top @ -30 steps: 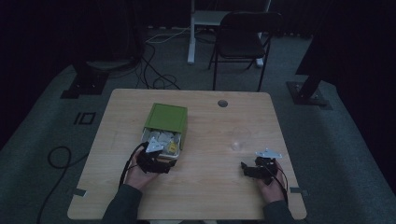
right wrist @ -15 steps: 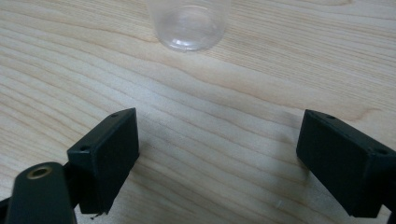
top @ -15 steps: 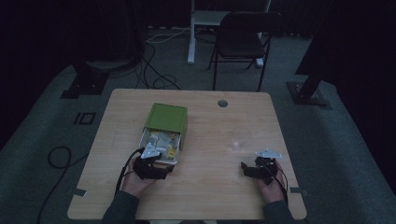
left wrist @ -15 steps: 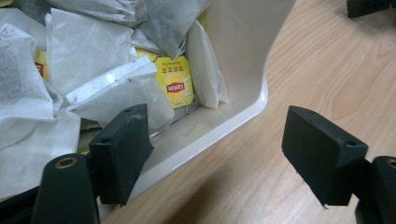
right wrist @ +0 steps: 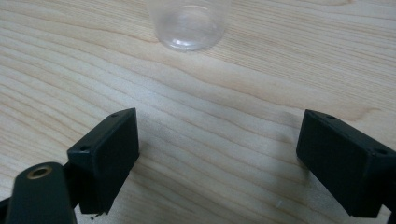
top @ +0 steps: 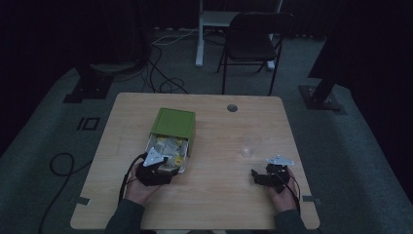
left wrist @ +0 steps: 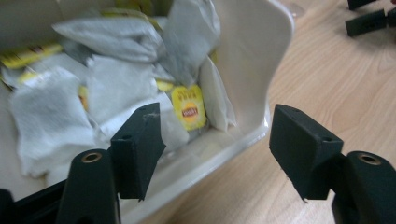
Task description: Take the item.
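1. Tea bags (left wrist: 116,88): pale grey-white paper sachets, crumpled and heaped loosely on one another; several carry yellow tags, one tag (left wrist: 189,107) facing up with a red mark at its centre. Location: inside the white tray, piled toward its near right corner.
2. White tray (left wrist: 252,60): glossy, with a raised rounded wall; drawn partway out of the green box (top: 174,126) toward the person. Both stand on the left half of the wooden table (top: 214,195).
3. Left gripper (left wrist: 217,140): black jaws parted and just now narrowing, one jaw over the tea bags inside the tray, the other outside above bare wood, the tray's corner wall between them; pads press on nothing.
4. Right gripper (right wrist: 217,154): jaws spread wide, grasping nothing, low over bare table wood on the right side.
5. Clear plastic cup (right wrist: 187,23): transparent, upright, standing ahead of the right gripper, well apart from the box.
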Demonstrator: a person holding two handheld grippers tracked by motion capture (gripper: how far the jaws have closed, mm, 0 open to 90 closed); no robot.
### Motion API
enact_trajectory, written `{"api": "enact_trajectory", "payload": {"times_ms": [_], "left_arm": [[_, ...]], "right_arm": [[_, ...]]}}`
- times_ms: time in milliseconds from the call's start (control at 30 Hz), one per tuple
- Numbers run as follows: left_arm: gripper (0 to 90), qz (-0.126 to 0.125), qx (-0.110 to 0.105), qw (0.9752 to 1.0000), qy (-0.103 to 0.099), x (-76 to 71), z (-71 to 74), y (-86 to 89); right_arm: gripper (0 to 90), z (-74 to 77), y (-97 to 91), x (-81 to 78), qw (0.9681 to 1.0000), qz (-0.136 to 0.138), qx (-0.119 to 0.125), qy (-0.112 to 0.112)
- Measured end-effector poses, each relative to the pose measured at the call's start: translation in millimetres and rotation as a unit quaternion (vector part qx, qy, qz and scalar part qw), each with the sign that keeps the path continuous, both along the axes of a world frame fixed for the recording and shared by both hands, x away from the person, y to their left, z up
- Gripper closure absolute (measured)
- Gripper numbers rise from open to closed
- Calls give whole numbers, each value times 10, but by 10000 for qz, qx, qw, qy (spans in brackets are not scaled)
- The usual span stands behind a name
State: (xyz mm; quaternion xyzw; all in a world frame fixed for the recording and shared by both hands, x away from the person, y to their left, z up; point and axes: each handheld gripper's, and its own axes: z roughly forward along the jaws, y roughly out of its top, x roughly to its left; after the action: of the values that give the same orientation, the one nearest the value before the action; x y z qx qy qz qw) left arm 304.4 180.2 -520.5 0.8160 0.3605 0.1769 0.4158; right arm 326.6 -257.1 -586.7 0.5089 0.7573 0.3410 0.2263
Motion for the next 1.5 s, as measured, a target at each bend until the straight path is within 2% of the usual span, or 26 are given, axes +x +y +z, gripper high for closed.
{"api": "enact_trajectory", "payload": {"times_ms": [100, 133, 200, 300, 333, 367, 433, 700, 800, 900, 1100, 1500], "left_arm": [[389, 72, 61, 9999, -49, 36, 39, -12], [402, 169, 129, 9998, -60, 59, 50, -16], [450, 220, 96, 9997, -59, 92, 60, -9], [506, 318, 167, 9993, -57, 139, 67, -19], [520, 318, 167, 9993, -57, 139, 67, -19], [520, 350, 295, 9989, -57, 167, 65, -37], [559, 366, 390, 9986, -51, 199, 57, -63], [552, 357, 640, 9973, 33, 256, -10, -97], [630, 414, 725, 9965, 14, 254, -28, -94], [737, 396, 725, 9966, 0, 249, -16, -91], [860, 358, 720, 9968, 32, 244, -4, -86], [875, 274, 610, 9977, -89, 175, 128, -59]], "right_arm": [[127, 0, 0, 0, 10000, 1, 1, 2], [127, 0, 0, 0, 10000, 0, 0, 1], [127, 0, 0, 0, 10000, 0, 2, 2], [127, 0, 0, 0, 10000, 1, 2, 2], [127, 0, 0, 0, 10000, 1, 2, 2], [128, 0, 0, 0, 10000, 1, 2, 1], [127, 0, 0, 0, 10000, 1, 2, 2], [127, 0, 0, 0, 10000, 0, 0, 0], [127, 0, 0, 0, 10000, 1, 1, 2], [128, 0, 0, 0, 10000, 1, 1, 2], [127, 0, 0, 0, 10000, 0, 1, 0], [127, 0, 0, -1, 10000, 2, 0, 3]]}}
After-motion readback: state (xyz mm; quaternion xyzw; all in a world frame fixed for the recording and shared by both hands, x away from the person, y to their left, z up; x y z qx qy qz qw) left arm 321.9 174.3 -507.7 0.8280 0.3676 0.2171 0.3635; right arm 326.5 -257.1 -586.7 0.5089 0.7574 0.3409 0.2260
